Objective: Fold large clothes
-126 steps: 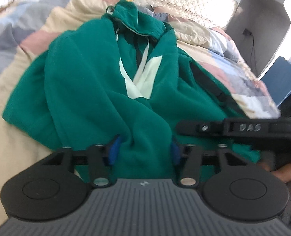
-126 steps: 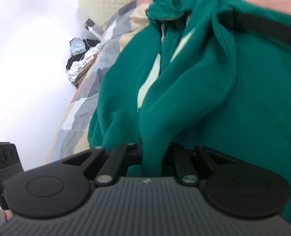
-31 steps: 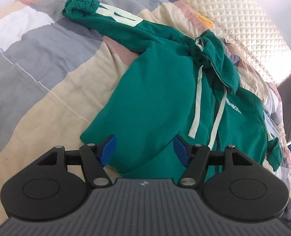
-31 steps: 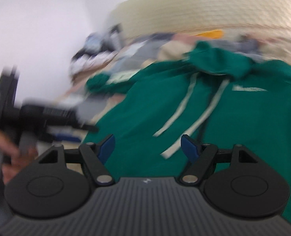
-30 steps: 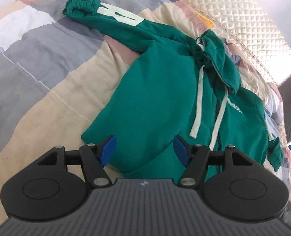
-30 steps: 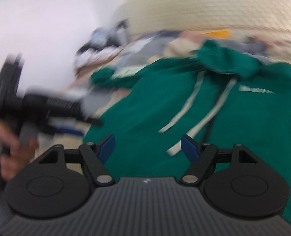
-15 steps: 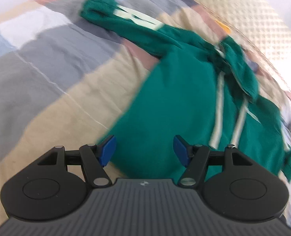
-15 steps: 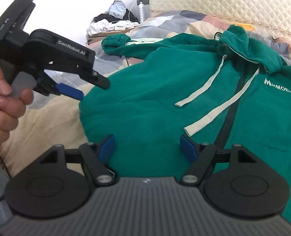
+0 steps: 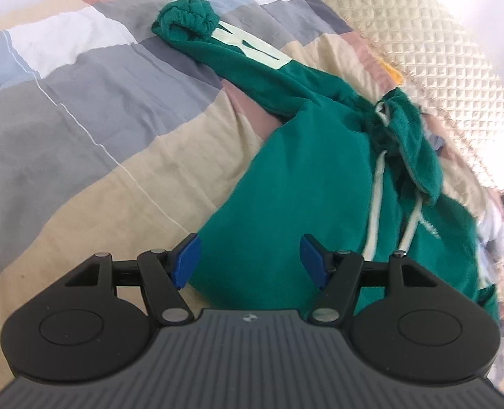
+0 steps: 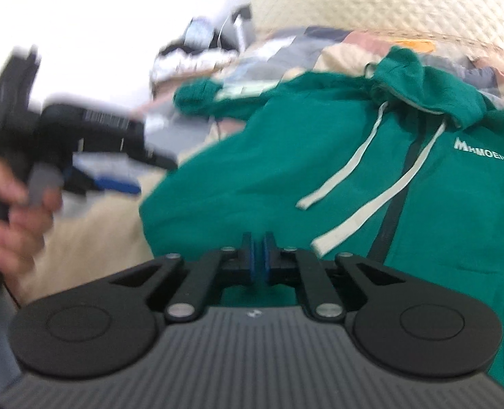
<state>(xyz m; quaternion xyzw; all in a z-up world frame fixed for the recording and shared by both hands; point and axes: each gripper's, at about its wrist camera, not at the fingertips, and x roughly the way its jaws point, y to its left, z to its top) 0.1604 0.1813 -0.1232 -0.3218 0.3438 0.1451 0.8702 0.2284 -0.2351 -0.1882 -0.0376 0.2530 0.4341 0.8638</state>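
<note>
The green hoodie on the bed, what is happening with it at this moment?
A person is folding the green hoodie, which lies spread face up on the patchwork quilt. The right gripper is shut at the hoodie's near hem; whether it pinches cloth is unclear. The left gripper hangs open over the lower left corner, holding nothing. No fold is made yet.

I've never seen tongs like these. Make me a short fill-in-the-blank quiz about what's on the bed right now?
1. The garment spread on the patchwork quilt is a hoodie coloured ____.
2. The left tongs have their blue pads standing ____.
3. The right tongs have their pads ____.
4. The two drawstrings hanging from the hood are coloured ____.

Missing words: green; apart; together; white
</note>
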